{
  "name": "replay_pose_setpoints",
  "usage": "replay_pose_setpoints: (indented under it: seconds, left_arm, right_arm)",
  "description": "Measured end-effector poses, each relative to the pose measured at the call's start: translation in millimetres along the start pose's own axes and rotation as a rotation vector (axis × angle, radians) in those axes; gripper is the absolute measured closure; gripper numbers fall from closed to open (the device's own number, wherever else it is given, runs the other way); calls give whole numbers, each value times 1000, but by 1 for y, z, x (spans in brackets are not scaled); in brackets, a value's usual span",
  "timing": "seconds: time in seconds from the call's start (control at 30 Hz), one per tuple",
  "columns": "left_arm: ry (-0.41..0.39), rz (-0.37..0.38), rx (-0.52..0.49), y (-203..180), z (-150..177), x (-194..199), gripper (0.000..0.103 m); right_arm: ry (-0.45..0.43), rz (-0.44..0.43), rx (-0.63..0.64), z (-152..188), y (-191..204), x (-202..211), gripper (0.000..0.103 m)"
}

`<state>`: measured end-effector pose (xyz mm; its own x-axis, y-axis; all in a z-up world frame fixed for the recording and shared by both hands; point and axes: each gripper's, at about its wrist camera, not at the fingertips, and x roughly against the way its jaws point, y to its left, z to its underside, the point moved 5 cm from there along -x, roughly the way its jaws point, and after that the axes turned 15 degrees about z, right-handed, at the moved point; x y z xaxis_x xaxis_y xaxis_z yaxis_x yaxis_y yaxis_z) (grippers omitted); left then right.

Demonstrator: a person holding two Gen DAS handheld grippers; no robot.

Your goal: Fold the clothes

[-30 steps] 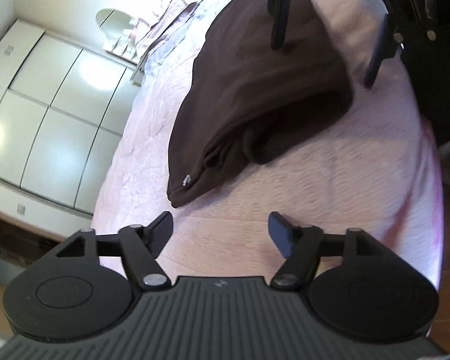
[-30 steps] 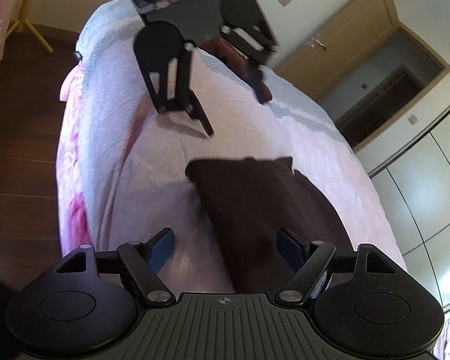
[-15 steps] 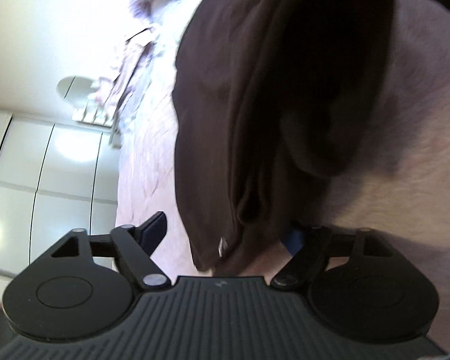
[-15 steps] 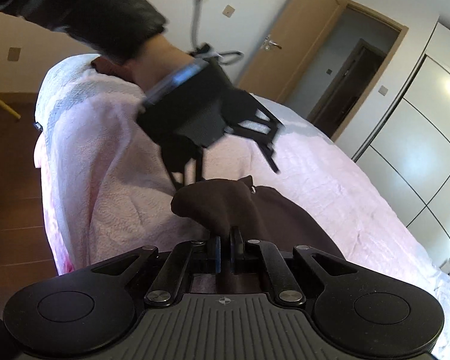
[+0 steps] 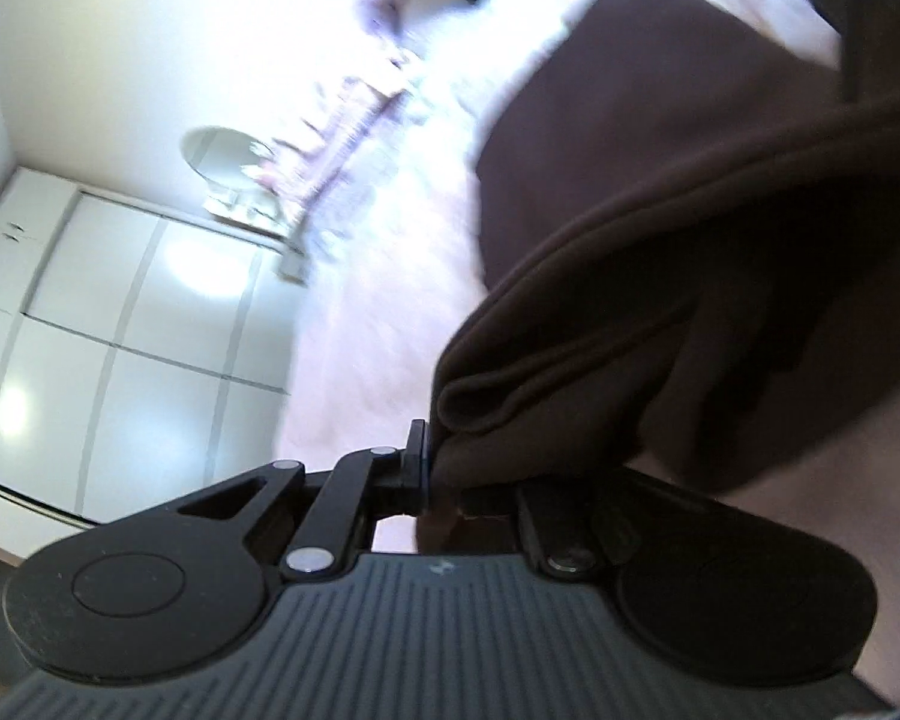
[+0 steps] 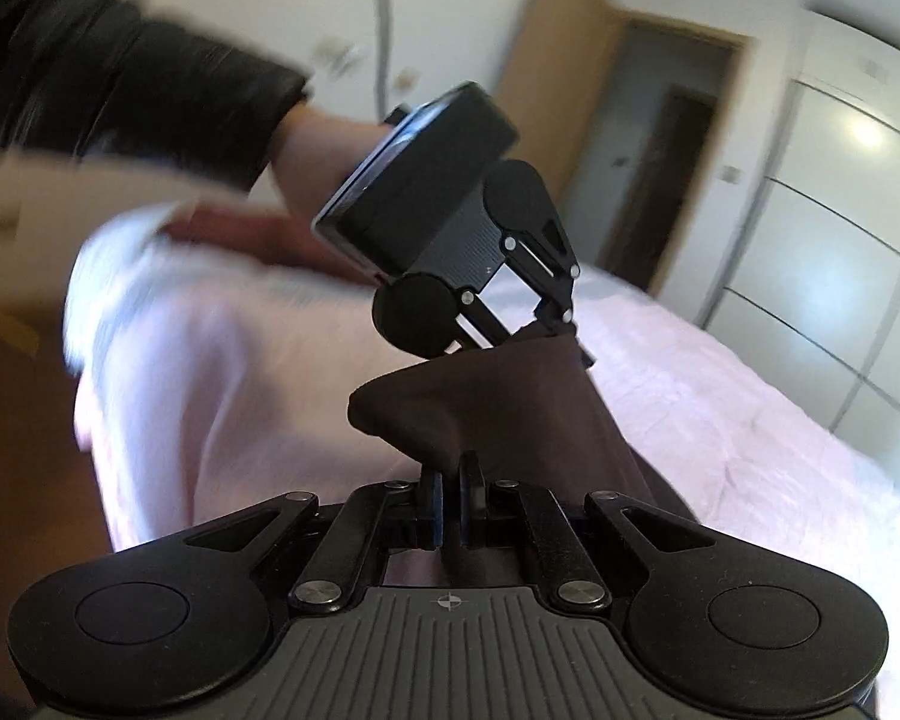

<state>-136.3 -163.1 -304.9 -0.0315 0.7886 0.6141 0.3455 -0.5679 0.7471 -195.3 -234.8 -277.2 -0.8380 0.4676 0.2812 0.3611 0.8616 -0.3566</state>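
Right gripper (image 6: 448, 504): jaws pressed together, pinching a corner of the dark brown garment (image 6: 510, 408). Cloth bunches right at the pads, then runs away from the camera.

Left gripper (image 5: 435, 468): jaws closing, folded hem of the same garment between them; pads look to be biting the fold already. In the right wrist view the left gripper (image 6: 561, 339) sits just beyond, clamped on the far corner of the same edge, sleeve (image 6: 120, 96) behind it.

Key relation: the held edge spans between the two grippers, right one nearer, left one farther; the garment's long axis runs from that edge onto the pink bed (image 6: 750, 420), where the rest of the cloth lies flat. Judgement: next move carries the edge over along that axis.

Background: white wardrobe doors (image 5: 120, 330), open door (image 6: 660, 180).
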Motion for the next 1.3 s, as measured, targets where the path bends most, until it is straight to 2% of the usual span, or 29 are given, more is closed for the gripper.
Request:
replay_pose_setpoints:
  seconds: [0.17,0.27,0.33,0.4,0.47,0.57,0.63,0.67,0.7,0.73,0.77,0.8,0.83,0.87,0.97,1.1,1.13,1.17,1.2,1.3]
  left_arm:
    - [-49,-31,-67,45,-79,-33,96]
    - [-79,-9,-118,57,-128,-72,96]
    - [-98,27,-141,56,-155,-103,96]
    - [-109,84,-151,50,-183,-143,95]
    - [-98,151,-139,39,-204,-187,85]
    - [-94,228,-61,32,-218,-232,81]
    - [-109,241,10,39,-213,-238,79]
    - [-119,244,47,43,-209,-239,74]
    - [-126,246,86,47,-204,-236,72]
    - [-129,247,127,52,-196,-233,69]
    - [-122,248,166,56,-188,-229,68]
    - [-112,250,205,60,-180,-226,68]
    - [-100,255,237,61,-170,-224,68]
    - [-86,260,267,61,-158,-221,68]
    - [-45,276,355,60,-123,-215,68]
    - [-33,290,383,48,-99,-199,68]
    - [-36,293,377,45,-101,-199,68]
    - [-46,290,371,43,-102,-198,68]
    - [-59,285,365,42,-104,-197,68]
    - [-96,286,367,39,-109,-199,68]
  right_arm:
    - [-93,73,-390,2,-89,31,100]
    - [-132,160,-604,31,-149,56,100]
    - [-128,219,-691,56,-181,68,100]
    - [-96,266,-770,86,-209,76,100]
    - [-46,318,-846,121,-234,81,100]
    - [72,366,-994,176,-260,82,100]
    - [151,398,-1092,213,-276,83,99]
    - [177,405,-1117,225,-279,86,99]
    - [170,400,-1138,232,-280,91,99]
    - [163,394,-1160,238,-280,96,96]
    - [160,395,-1161,241,-279,97,88]
    - [161,403,-1171,242,-276,96,66]
    - [163,410,-1182,244,-274,96,37]
    - [149,403,-1209,244,-276,95,30]
    - [108,359,-1277,240,-277,86,29]
    - [82,345,-1364,237,-283,76,29]
    - [88,353,-1398,240,-289,74,45]
    - [103,354,-1408,240,-295,72,67]
    - [118,354,-1418,240,-302,70,96]
    - [33,370,-1285,212,-316,92,100]
